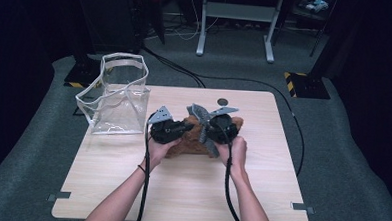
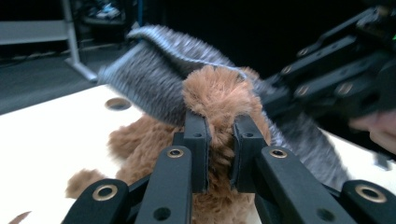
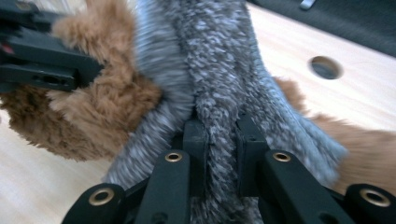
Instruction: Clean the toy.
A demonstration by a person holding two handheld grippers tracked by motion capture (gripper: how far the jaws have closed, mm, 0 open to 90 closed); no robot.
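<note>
A brown plush toy (image 1: 190,140) lies in the middle of the wooden table (image 1: 180,190), with a grey knitted scarf (image 1: 200,112) draped over it. My left gripper (image 2: 219,140) is shut on a tuft of the brown plush toy (image 2: 212,98). The right gripper (image 3: 219,140) is shut on the grey scarf (image 3: 219,70), which runs up between its jaws. In the high view the left gripper (image 1: 183,127) and right gripper (image 1: 208,127) sit close together over the toy. The right gripper's black frame (image 2: 336,70) hangs just right of the toy in the left gripper view.
A clear plastic bag (image 1: 117,94) with white trim stands open at the table's back left corner. A round hole (image 1: 223,101) sits near the table's far edge. Cables trail from both grippers toward the person. Dark floor surrounds the table.
</note>
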